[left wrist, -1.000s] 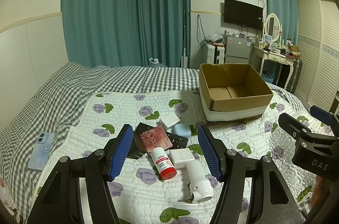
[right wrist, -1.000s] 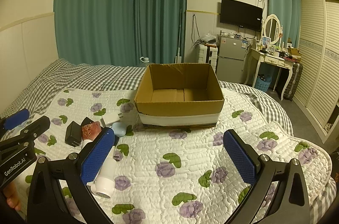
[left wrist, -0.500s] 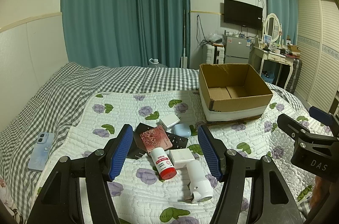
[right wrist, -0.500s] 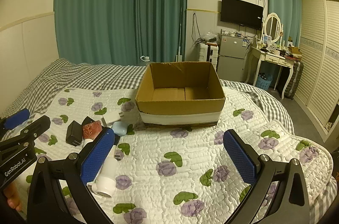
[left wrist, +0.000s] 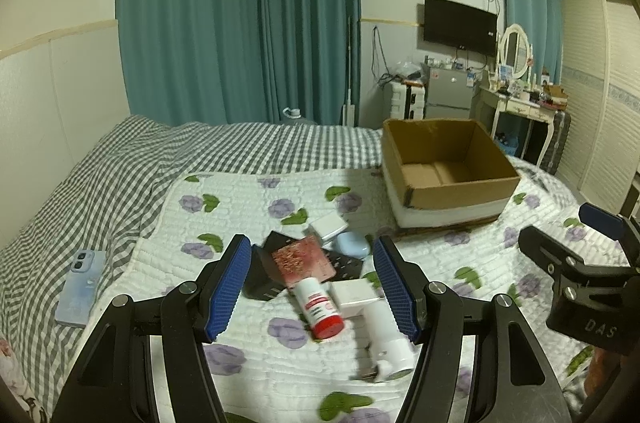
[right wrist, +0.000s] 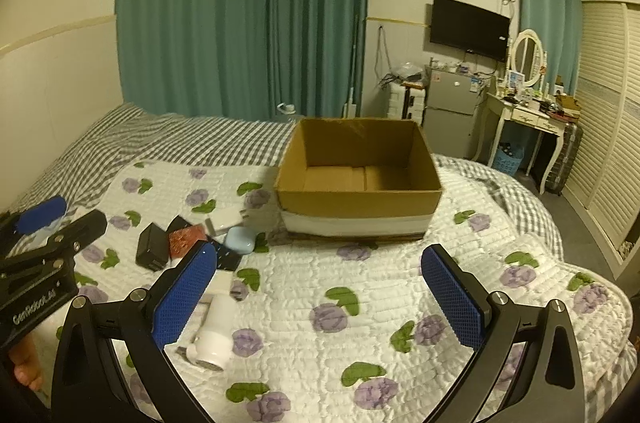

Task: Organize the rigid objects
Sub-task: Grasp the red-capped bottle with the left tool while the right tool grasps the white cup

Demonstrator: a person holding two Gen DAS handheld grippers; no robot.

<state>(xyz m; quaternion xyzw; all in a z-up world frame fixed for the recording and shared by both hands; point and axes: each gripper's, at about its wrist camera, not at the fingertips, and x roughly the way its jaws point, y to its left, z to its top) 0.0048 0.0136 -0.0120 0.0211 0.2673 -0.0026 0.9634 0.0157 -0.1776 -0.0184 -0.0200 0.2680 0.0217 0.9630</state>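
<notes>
Left wrist view: cardboard box (left wrist: 448, 163) empty; clutter, including red-capped bottle (left wrist: 320, 307), unsorted on quilt (left wrist: 248, 207). Left gripper (left wrist: 312, 287) and right gripper (right wrist: 320, 297) spread, holding nothing.

There is one brown box (left wrist: 448, 167) far ahead of the left tongs and to their right, and it has nothing in it. Between the two blue pads of the left tongs lies a little pile: one white bottle with a red cap (left wrist: 319, 308), one red card (left wrist: 303, 260), one black box (right wrist: 151, 246), one light blue case (left wrist: 352, 244), two white plugs (left wrist: 327, 224) (left wrist: 355, 297) and one white tube thing (left wrist: 387, 341). One blue phone (left wrist: 81, 287) lies by itself, to the left of the left tongs.
</notes>
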